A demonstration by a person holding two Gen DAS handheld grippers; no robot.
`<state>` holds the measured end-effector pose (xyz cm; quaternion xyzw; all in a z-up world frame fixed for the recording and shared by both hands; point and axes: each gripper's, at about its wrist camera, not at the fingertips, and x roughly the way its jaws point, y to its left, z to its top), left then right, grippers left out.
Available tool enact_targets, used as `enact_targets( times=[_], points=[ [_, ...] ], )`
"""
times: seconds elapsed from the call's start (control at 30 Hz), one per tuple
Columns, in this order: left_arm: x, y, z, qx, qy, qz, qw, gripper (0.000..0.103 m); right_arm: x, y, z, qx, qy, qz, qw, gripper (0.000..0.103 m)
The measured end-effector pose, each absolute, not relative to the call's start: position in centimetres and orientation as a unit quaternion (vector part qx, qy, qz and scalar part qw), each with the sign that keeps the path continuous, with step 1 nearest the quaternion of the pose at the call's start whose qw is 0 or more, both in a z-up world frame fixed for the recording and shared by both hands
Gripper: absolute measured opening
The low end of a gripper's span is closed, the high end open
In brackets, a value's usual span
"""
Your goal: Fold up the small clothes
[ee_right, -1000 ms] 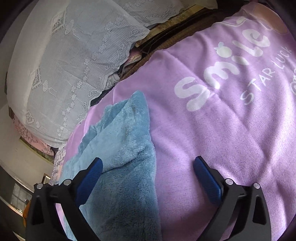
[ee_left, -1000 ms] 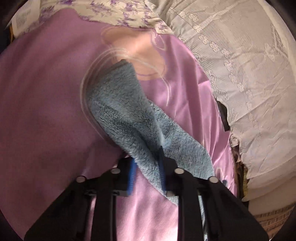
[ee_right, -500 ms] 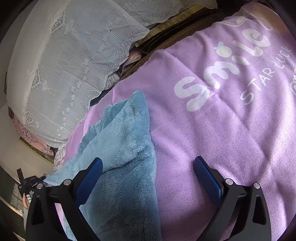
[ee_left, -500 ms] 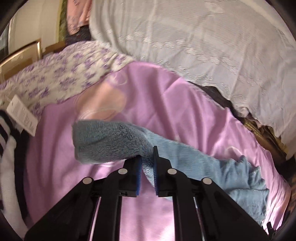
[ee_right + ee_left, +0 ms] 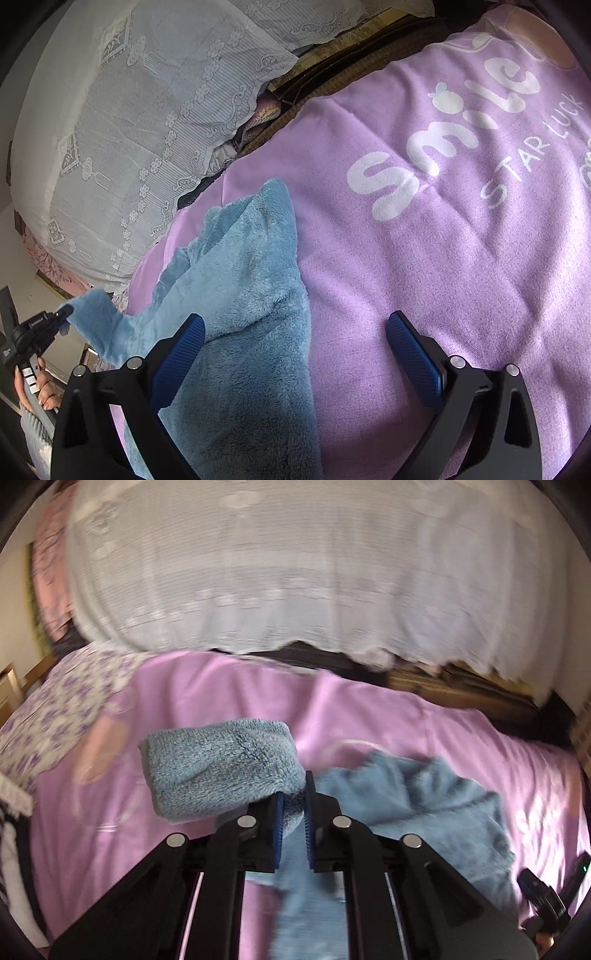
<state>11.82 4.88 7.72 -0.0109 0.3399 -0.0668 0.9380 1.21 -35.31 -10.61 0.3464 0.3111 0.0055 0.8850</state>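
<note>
A fluffy blue garment point(image 5: 424, 812) lies on a purple blanket point(image 5: 229, 701). My left gripper point(image 5: 293, 805) is shut on one end of it and holds that end point(image 5: 221, 768) lifted and draped to the left. In the right wrist view the same blue garment point(image 5: 243, 314) spreads on the purple blanket point(image 5: 443, 277), its far end raised at the left by the left gripper point(image 5: 64, 314). My right gripper point(image 5: 295, 354) is open and low over the blanket; its left finger point(image 5: 177, 354) is over the garment.
A white lace-covered bolster point(image 5: 295, 572) runs along the back, also in the right wrist view point(image 5: 129, 110). A purple-flowered cloth point(image 5: 55, 716) lies at the left. The blanket bears white "smile" lettering point(image 5: 443, 147). A dark woven mat point(image 5: 351, 48) shows behind the blanket.
My left gripper has lifted its end of the blue garment and swung toward the right gripper's side. The right gripper has stayed still and open.
</note>
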Motion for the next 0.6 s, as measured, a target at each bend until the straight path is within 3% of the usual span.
enact_targets(
  times=[0.33,0.5,0.6],
  points=[
    [10.4,-8.9,4.0,0.057,0.363,-0.173,0.914,0.008,1.1,-35.5,-10.5,0.344,0.315,0.004,0.885,0.100],
    [9.7,-13.9,-1.1,0.108,0.409,-0.195,0.885,0.010,1.0,-35.5,-10.4,0.344,0.314,0.004,0.885,0.100],
    [9.0,-14.2,-3.4,0.118,0.438,-0.205,0.867,0.022,1.0,-35.4,-10.4,0.344,0.315,0.004,0.885,0.100]
  ],
)
